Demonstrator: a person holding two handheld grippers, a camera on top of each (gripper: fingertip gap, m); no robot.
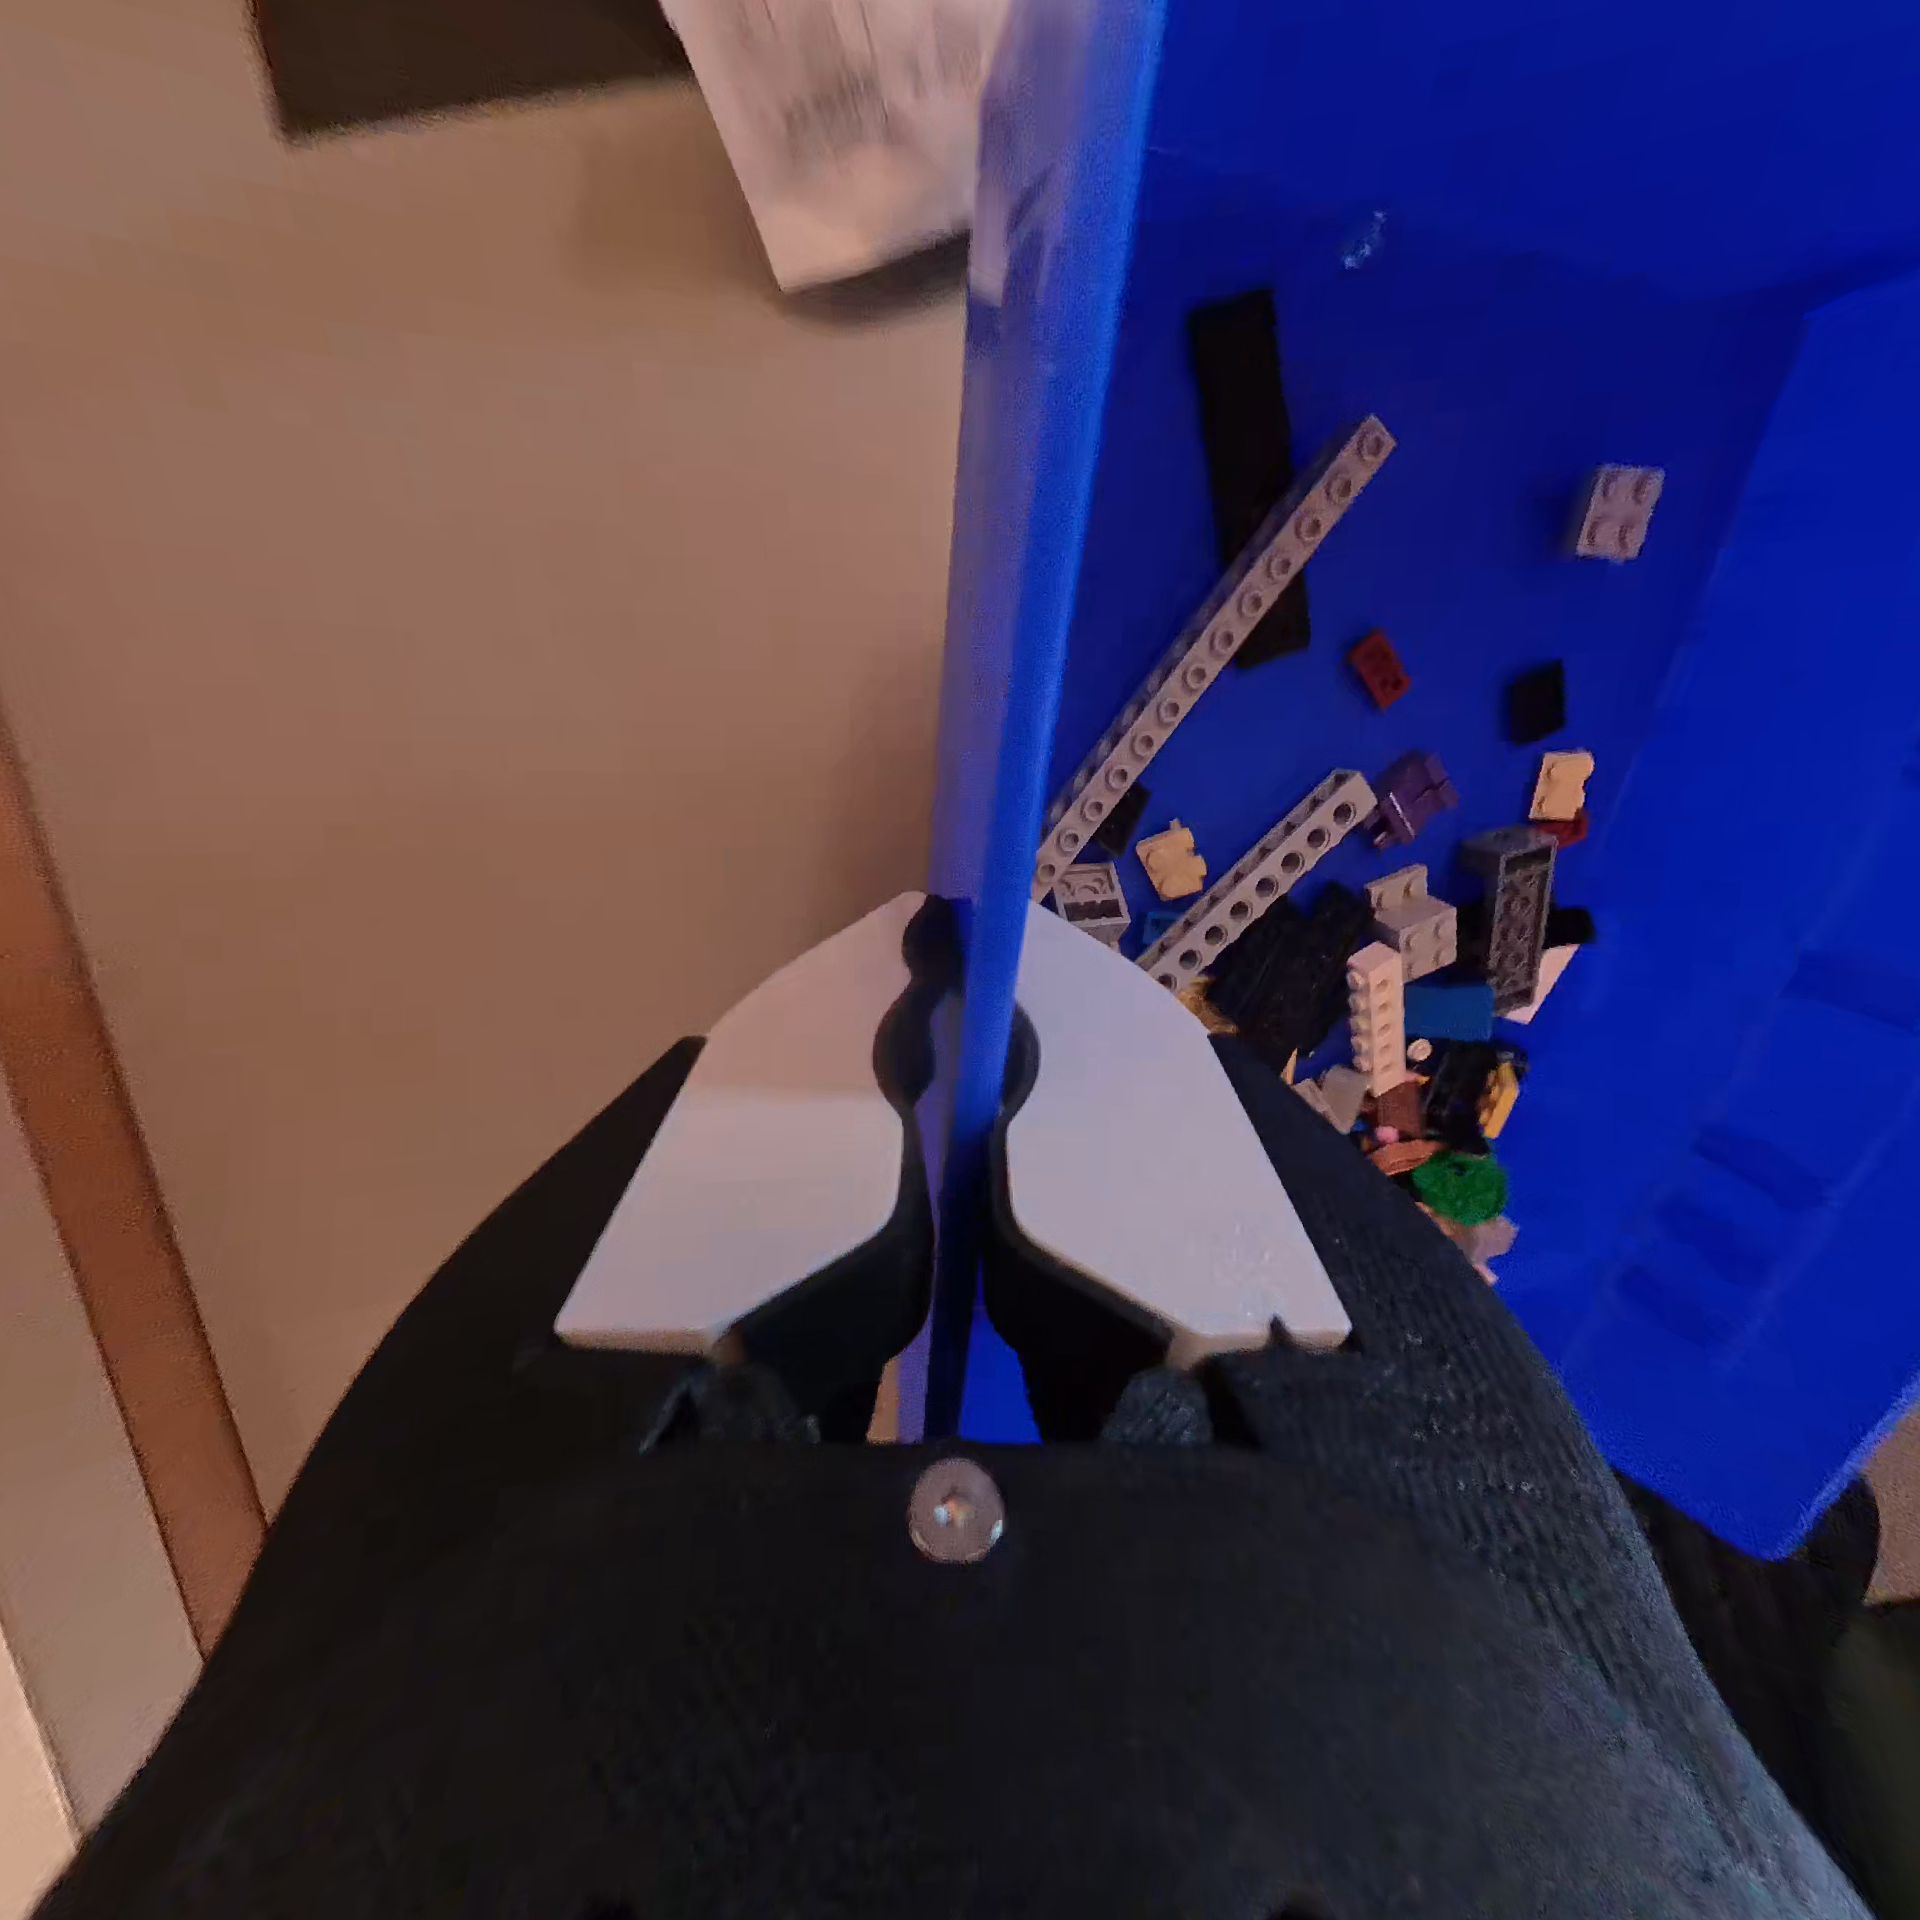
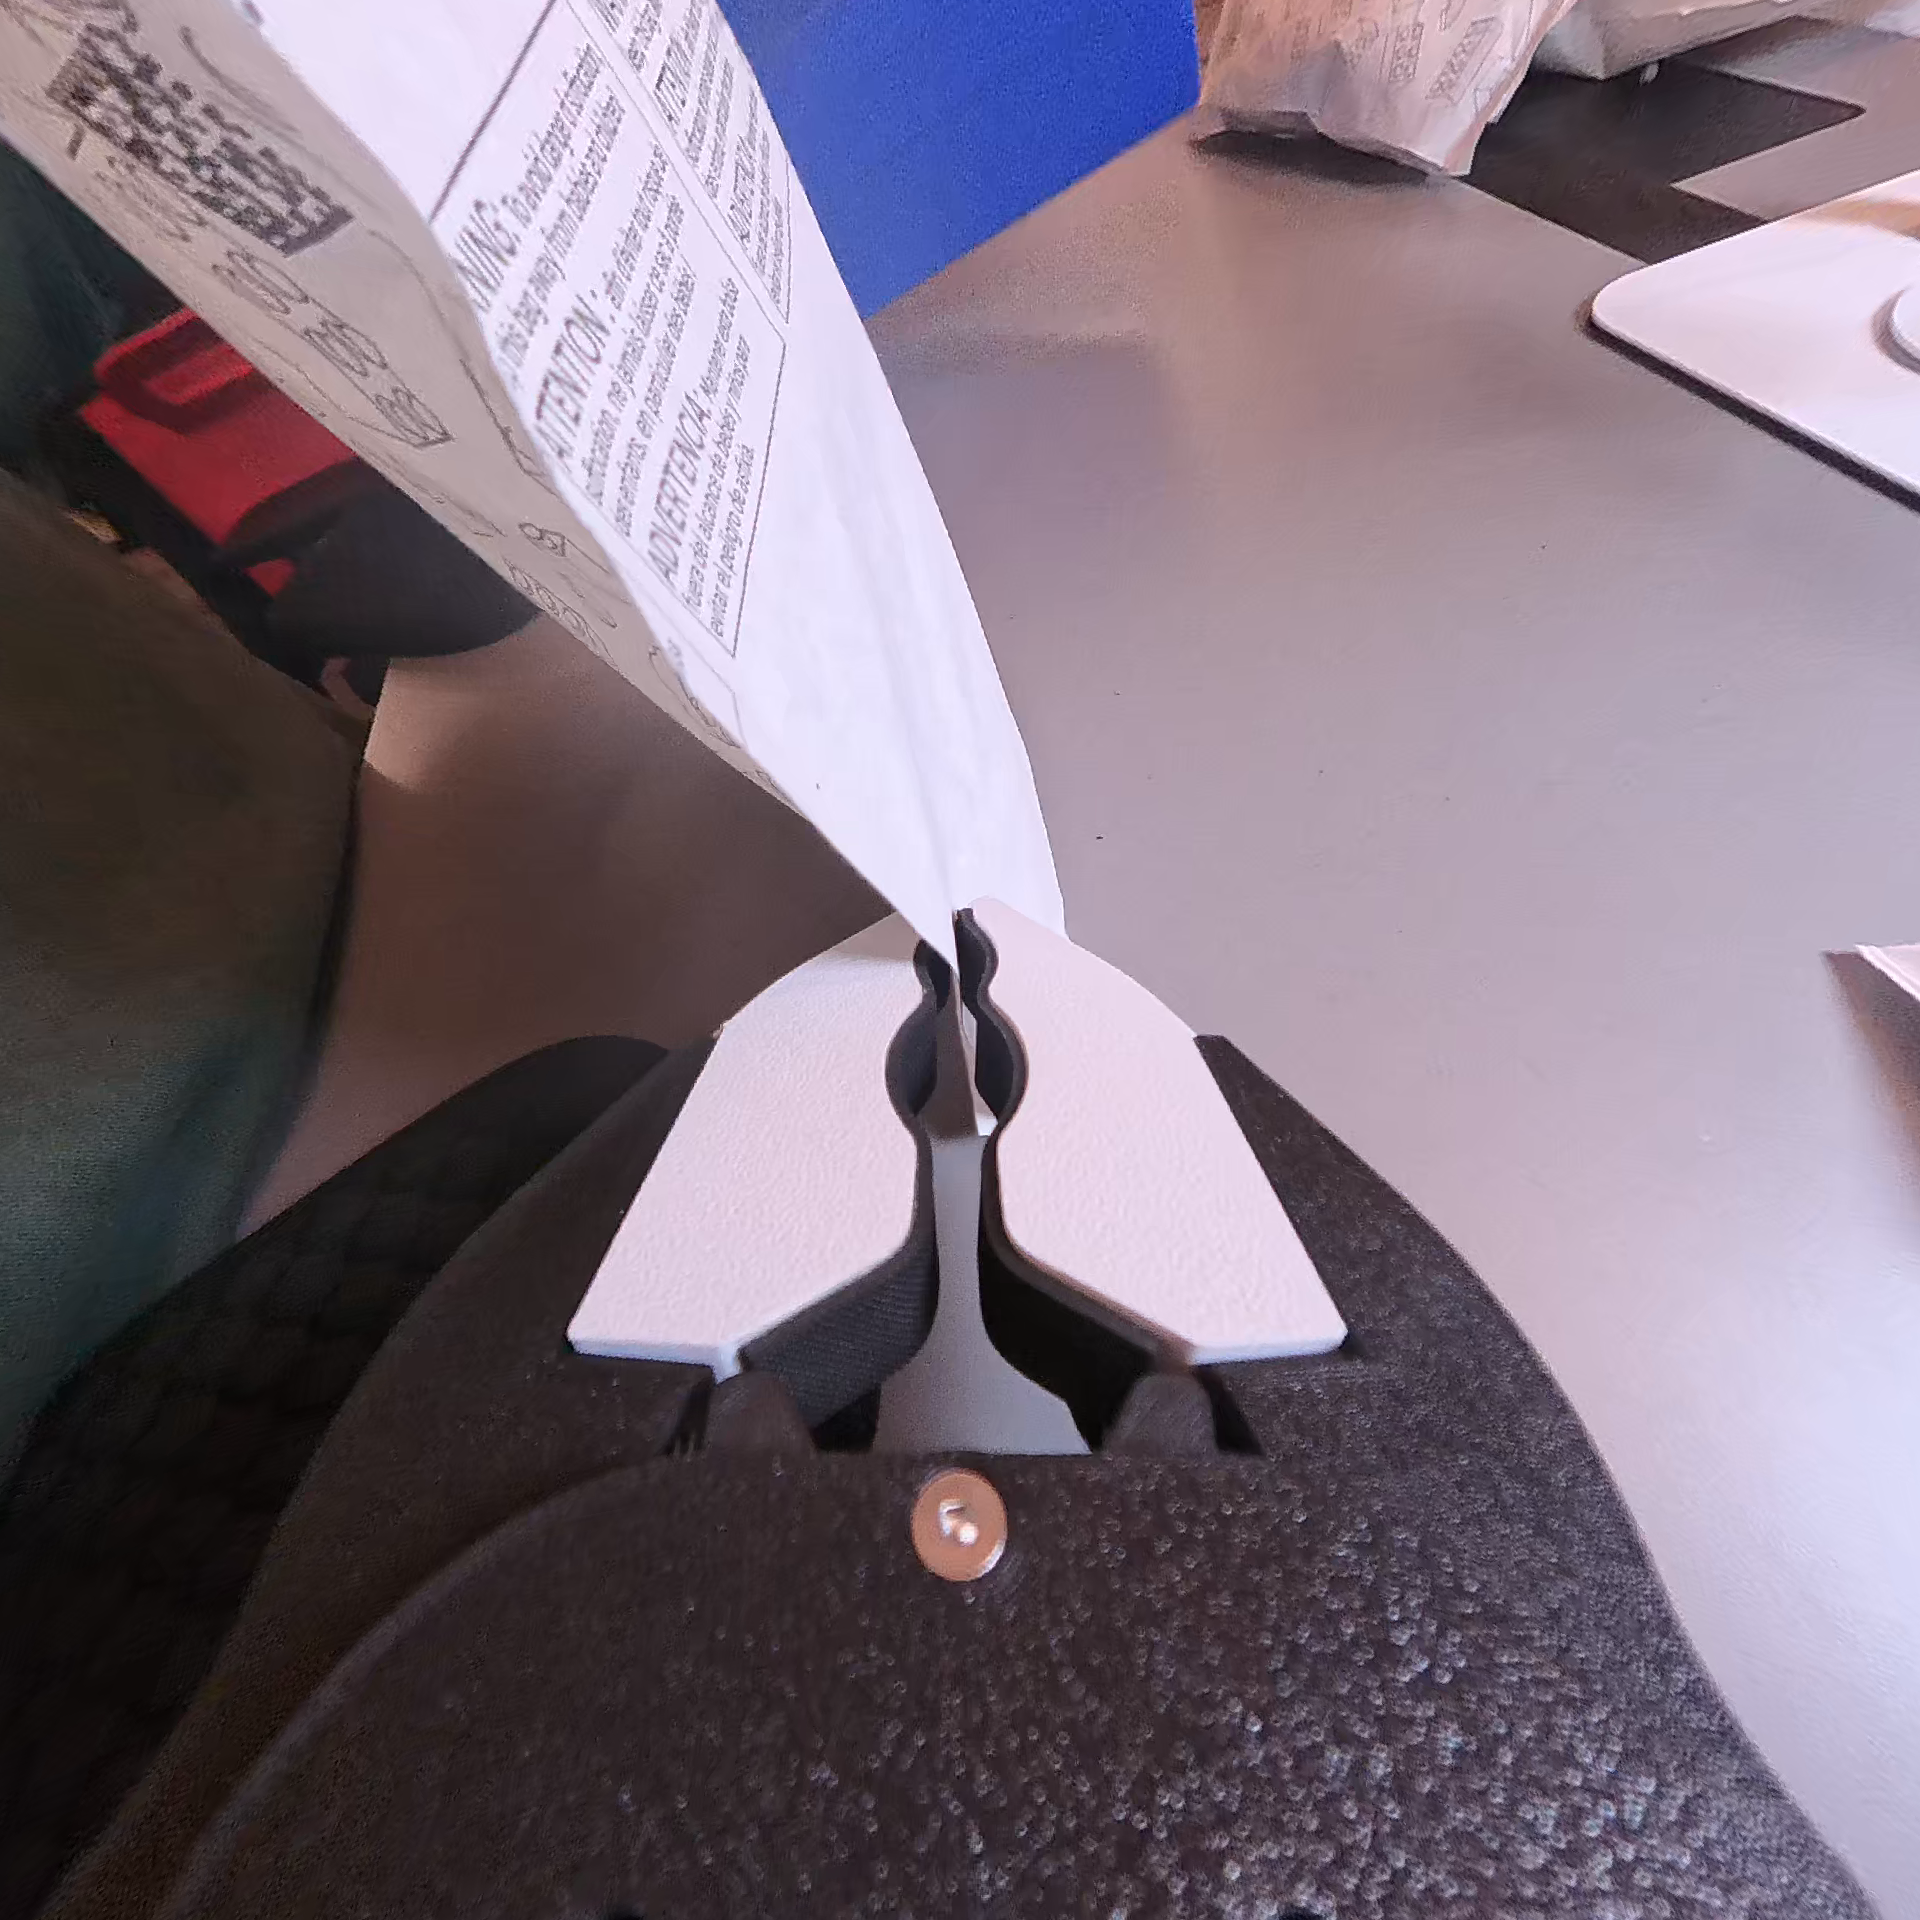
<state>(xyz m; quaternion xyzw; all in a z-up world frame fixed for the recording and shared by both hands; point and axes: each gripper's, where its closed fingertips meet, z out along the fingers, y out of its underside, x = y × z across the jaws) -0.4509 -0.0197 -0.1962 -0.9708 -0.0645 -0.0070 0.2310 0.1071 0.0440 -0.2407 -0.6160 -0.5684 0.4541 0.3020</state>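
Observation:
My left gripper [image 1: 966, 935] is shut on the thin side wall of a blue plastic bin [image 1: 1029, 520]; both pads press on the wall, which runs up from the jaws. Inside the bin lie many loose toy bricks [image 1: 1382, 935], among them two long grey beams with holes [image 1: 1216, 665], black plates and small coloured pieces. My right gripper [image 2: 958, 935] is shut on the corner of a white printed paper bag [image 2: 644, 343], which hangs up and to the left from the jaws. That bag also shows blurred in the left wrist view [image 1: 842, 135], beyond the bin's wall.
A beige table top [image 1: 468, 571] lies left of the bin. In the right wrist view the table is grey [image 2: 1403, 675], with a crumpled paper bag [image 2: 1371, 73] at the back, a white flat device [image 2: 1787, 343] at the right and a black mat [image 2: 1662, 156]. Spacing between my two grippers at the tips: around 55 centimetres. To the white flat device [image 2: 1787, 343]: right tips about 35 centimetres, left tips about 45 centimetres.

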